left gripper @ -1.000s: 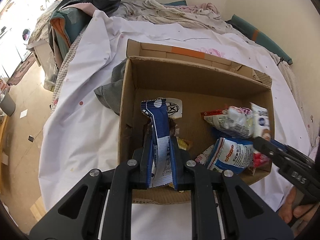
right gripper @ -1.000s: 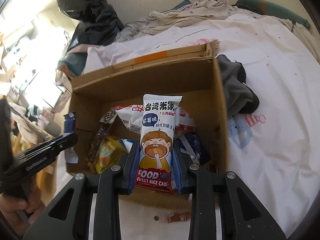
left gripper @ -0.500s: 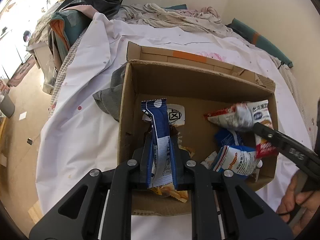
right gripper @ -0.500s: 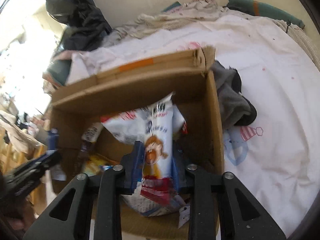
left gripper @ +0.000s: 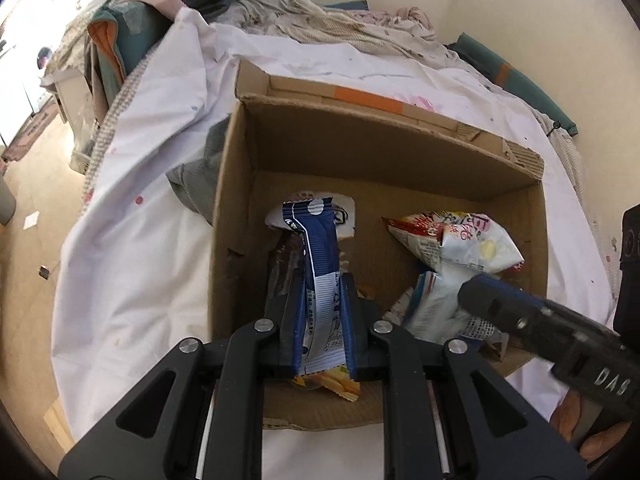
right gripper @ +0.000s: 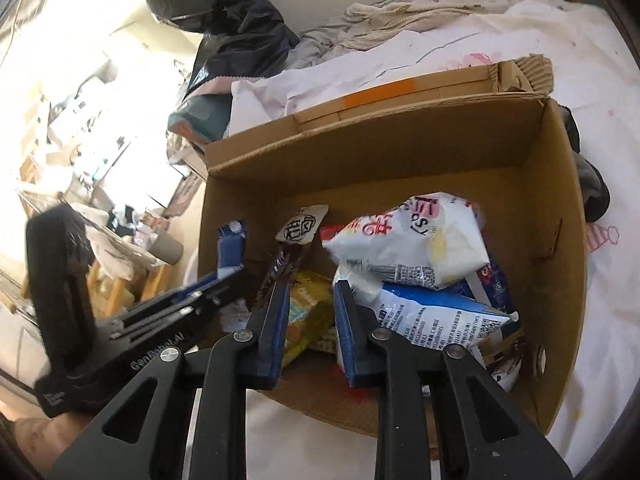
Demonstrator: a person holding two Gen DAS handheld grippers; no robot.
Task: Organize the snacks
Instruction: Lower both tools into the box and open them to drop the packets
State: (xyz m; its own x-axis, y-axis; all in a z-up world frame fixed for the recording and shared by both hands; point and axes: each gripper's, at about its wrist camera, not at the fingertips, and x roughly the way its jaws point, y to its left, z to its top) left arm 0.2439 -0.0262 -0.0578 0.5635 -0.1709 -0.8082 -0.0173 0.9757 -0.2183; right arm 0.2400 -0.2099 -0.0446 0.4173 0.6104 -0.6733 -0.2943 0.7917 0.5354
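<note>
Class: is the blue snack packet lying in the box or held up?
Held up: the left claw is shut on the blue packet, upright above the box.

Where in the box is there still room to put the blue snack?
Bare cardboard floor shows along the far wall of the cardboard box, and in a strip between the blue snack in the left claw and the white bags. The right side is crowded, with bags piled up.
</note>
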